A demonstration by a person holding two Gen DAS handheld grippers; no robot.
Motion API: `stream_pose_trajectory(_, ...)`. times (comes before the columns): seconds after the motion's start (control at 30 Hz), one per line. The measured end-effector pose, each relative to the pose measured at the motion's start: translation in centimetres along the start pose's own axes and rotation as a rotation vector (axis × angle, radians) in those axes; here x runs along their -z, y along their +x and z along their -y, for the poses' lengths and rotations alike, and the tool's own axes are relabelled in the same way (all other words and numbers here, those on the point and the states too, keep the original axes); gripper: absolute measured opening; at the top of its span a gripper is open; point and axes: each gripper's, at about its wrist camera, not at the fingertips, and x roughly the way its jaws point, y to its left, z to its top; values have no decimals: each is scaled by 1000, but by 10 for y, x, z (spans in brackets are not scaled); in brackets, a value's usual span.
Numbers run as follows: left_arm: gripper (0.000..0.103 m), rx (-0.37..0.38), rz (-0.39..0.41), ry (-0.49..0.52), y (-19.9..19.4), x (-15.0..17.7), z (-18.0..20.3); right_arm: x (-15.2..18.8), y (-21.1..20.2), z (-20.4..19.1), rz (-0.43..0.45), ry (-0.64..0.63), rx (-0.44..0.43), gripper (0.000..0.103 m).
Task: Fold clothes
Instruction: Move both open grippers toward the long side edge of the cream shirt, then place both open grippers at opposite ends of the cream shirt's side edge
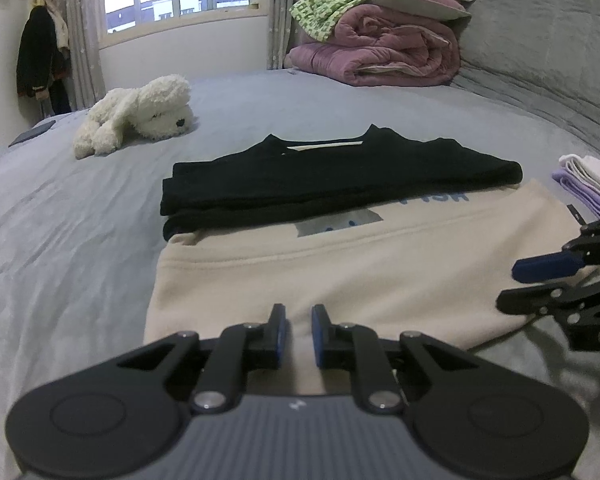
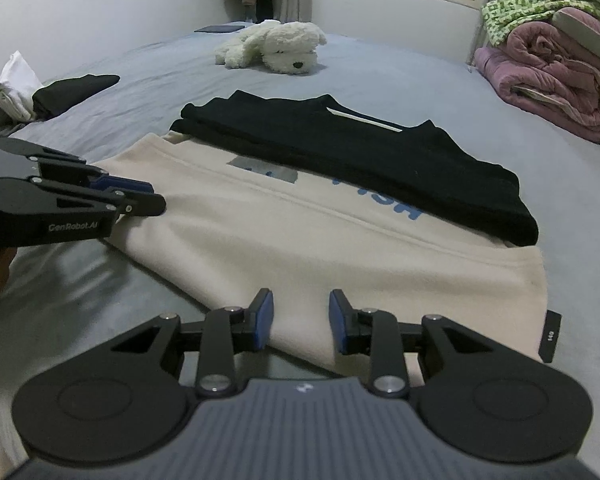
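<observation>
On the grey bed (image 1: 80, 240), folded black shirt (image 1: 340, 176) overlaps half-folded cream sweatshirt (image 1: 340, 272); left hand-held gripper (image 1: 298, 334) and right hand-held gripper (image 2: 300, 320) hover, jaws apart, empty.

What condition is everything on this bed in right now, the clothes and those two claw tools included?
Black shirt: folded, lying on the cream one.
Cream sweatshirt: spread flat, near hem between both claws.
Left gripper: jaws narrowly apart over the hem; grip unclear.
Right gripper: jaws apart, hem between them, pads not pressing.
Plush dog: lying on its side.
Pink quilt: rolled up, stacked.
</observation>
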Motion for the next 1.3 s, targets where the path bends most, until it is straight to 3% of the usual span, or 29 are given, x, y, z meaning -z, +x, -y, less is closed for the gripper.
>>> stream_pose_trajectory(0.4,18,-2,18,22,-6,6,-5,26,-30,66,-29,96,116,34)
stream_pose_trajectory(0.47,18,-2,23,23,-8,8,-7,29,-34,79,-41,121,165,33)
stream_pose_trajectory(0.57,18,-2,31,24,-11,11,-12,34,-38,93,-42,175,154,25)
stream_pose_trajectory(0.97,19,-47,42,-37,-31,13,-61,33,-53,102,-29,178,209,26)
stream_pose_trajectory(1.0,23,-62,42,-41,-32,12,-65,34,-52,101,-38,177,210,26)
stream_pose_trajectory(1.1,29,-91,31,-40,-34,13,-70,36,-48,103,-70,196,204,26)
stream_pose_trajectory(1.3,29,-120,1,18,-24,23,-61,39,-43,99,-98,174,216,28)
